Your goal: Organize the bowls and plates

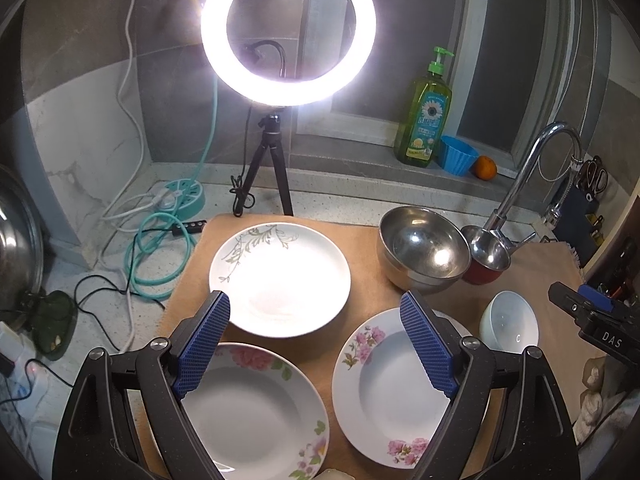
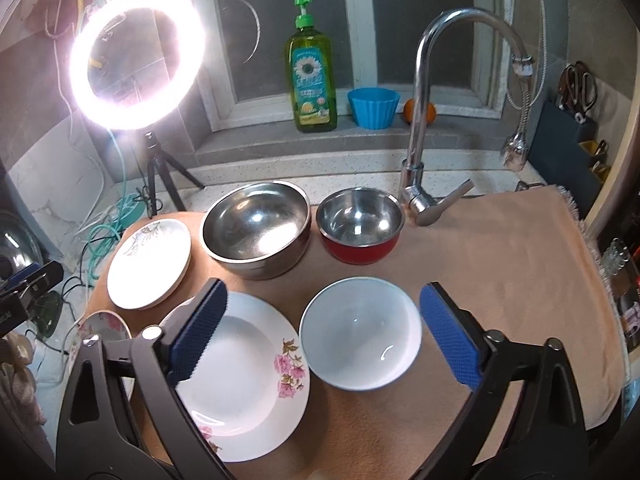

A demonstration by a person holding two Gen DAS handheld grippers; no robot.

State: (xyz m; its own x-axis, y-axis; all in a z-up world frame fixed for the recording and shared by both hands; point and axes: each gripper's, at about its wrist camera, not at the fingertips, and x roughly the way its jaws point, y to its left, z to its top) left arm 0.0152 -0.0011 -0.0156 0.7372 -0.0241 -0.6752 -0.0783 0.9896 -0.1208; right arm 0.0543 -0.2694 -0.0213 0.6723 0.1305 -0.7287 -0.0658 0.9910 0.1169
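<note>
Three plates lie on a tan mat (image 1: 360, 240): a green-leaf plate (image 1: 280, 280) at the back, a pink-flower plate (image 1: 256, 412) at front left, another pink-flower plate (image 1: 392, 392) at front right. A large steel bowl (image 2: 256, 230), a red-sided steel bowl (image 2: 360, 224) and a white bowl (image 2: 360, 334) stand to the right. My left gripper (image 1: 314, 316) is open and empty, above the gap between the plates. My right gripper (image 2: 322, 312) is open and empty, hovering over the white bowl. The right gripper also shows at the right edge of the left wrist view (image 1: 588, 312).
A lit ring light on a tripod (image 1: 288, 32) stands behind the mat. A faucet (image 2: 424, 120) rises at back right. Green soap bottle (image 2: 310, 76), blue cup (image 2: 374, 108) and an orange (image 1: 486, 168) sit on the sill. Cables (image 1: 156, 248) lie left.
</note>
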